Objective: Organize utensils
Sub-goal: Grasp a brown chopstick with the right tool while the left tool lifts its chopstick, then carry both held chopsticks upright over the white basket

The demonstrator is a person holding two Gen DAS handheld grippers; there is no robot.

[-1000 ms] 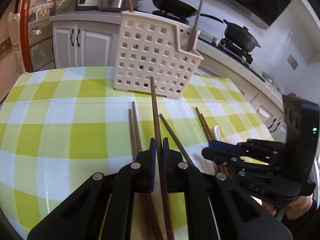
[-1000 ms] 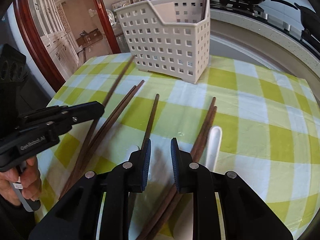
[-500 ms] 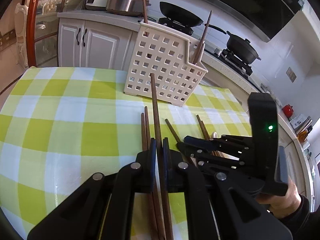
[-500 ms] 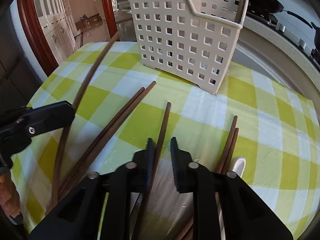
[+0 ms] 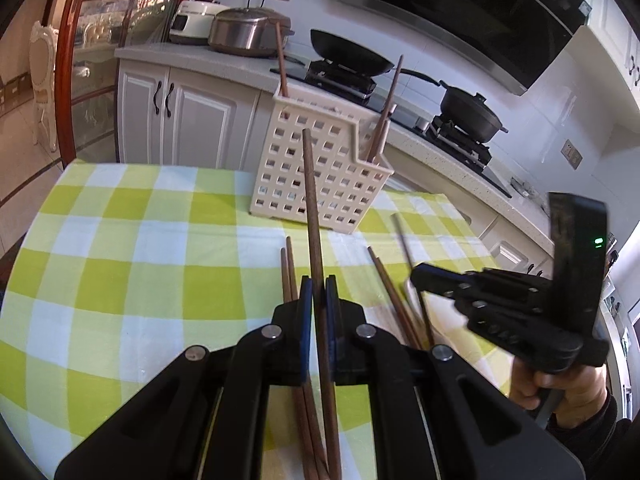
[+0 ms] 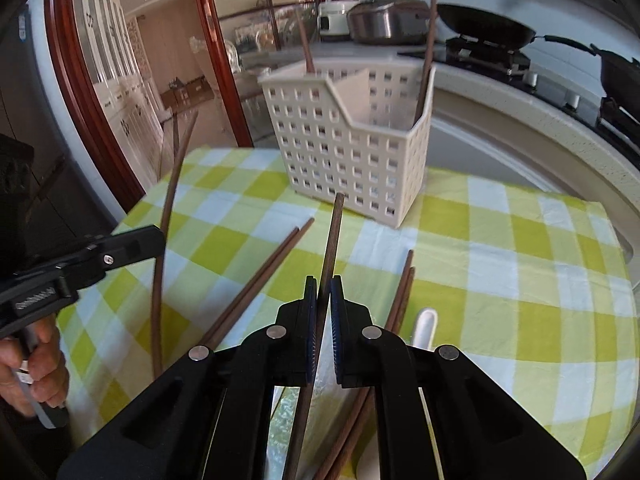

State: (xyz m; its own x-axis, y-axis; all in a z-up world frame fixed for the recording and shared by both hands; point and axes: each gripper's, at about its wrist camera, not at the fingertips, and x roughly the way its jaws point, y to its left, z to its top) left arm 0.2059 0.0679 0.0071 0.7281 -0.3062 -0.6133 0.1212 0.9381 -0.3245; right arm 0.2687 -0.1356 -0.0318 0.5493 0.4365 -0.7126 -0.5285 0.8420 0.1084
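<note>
Short of the cream perforated plastic caddy (image 5: pixel 320 176), left gripper (image 5: pixel 316 292) and right gripper (image 6: pixel 324 296) each pinch one dark wooden chopstick (image 5: pixel 312 216), probably lifted clear of the table. Tilt tips down over caddy's rim, then release.

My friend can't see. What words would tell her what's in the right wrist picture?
The right gripper has its jaws shut on a brown chopstick that points toward a white holed basket on a green checked tablecloth. More chopsticks lie loose on the cloth, and the left gripper holds another.
</note>
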